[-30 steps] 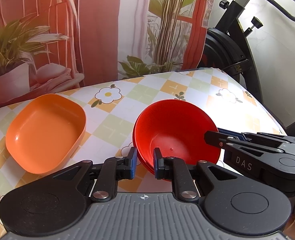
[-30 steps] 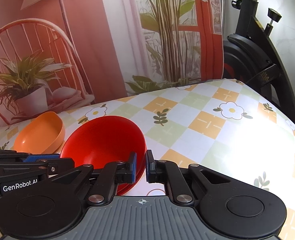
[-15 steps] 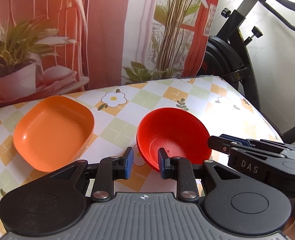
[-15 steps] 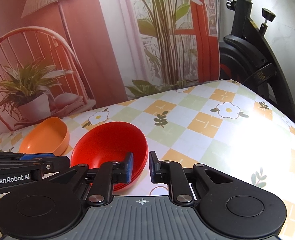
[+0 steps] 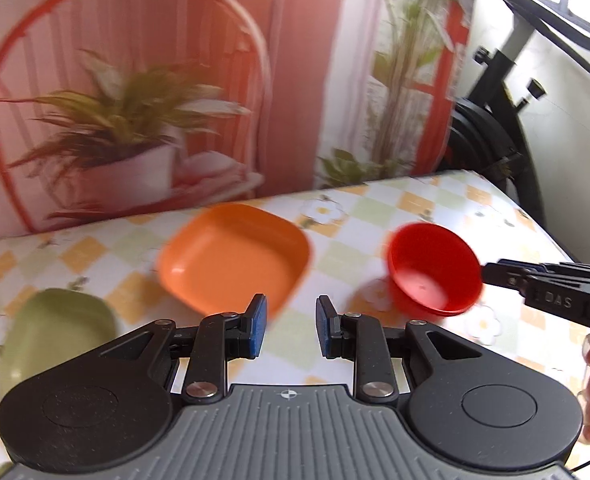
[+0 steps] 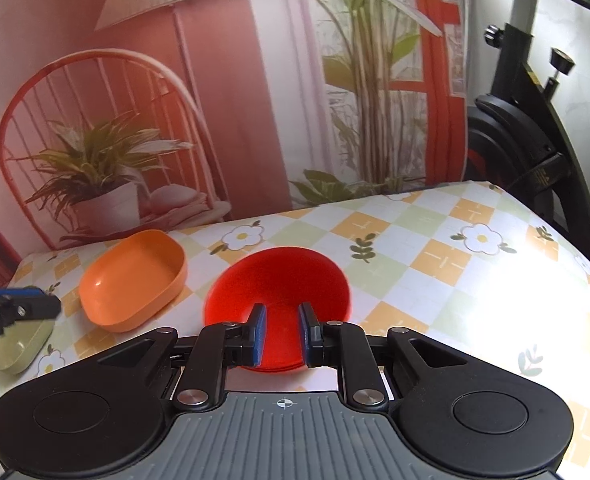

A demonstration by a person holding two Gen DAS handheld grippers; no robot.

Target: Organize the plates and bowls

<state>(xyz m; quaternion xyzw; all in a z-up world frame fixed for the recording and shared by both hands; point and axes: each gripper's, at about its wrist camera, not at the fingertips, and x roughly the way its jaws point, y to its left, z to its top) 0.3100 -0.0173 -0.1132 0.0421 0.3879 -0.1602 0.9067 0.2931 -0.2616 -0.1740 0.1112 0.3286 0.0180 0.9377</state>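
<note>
- Left gripper: jaws spread, gripping nothing, hovering over the tablecloth w/ the orange dish just ahead. Blurry view, so it's risking clipping the dish rim.
- Right gripper: jaws spread, straddling the near rim of the red bowl stack, not pinching. Closing off-centre is risking tipping it.
- Green dish is sitting far left; could get bumped.

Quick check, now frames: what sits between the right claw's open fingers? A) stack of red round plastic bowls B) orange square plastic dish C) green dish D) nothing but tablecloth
A: in the right wrist view the right claw is open with its fingers either side of the near rim of the stack of red round plastic bowls, not clamped.
</note>
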